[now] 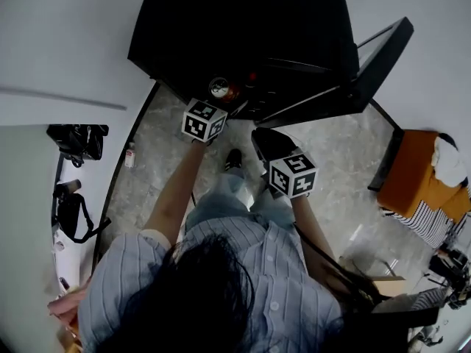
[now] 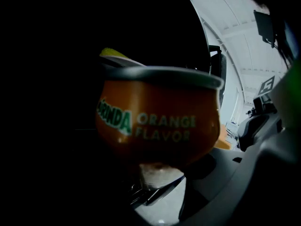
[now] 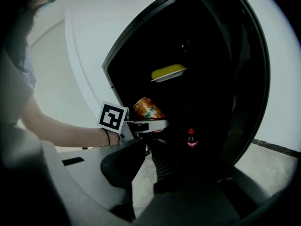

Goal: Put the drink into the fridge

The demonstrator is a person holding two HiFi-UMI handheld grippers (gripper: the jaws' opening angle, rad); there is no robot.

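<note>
The left gripper (image 1: 212,103) pinches the orange printed metal drink can (image 1: 219,88) and holds it tilted at the mouth of the black open fridge (image 1: 243,28), not yet set on any shelf. My worry is the tilt. The grip seems to sit low on a smooth round wall, so the can could slide out or tip over if it is put down at this angle. It could also clip the thin shelf (image 3: 165,79) above it, which carries a yellow flat item (image 3: 168,72). Lower and further right, it could knock the dark red-capped bottle (image 3: 191,139). The right gripper (image 3: 143,147) hangs back with its tips pressed together on nothing. The black door (image 1: 368,65) stands open unheld and might swing.

Count: two grippers, one can, one shelf, one yellow item, one bottle, one fridge, one door.
</note>
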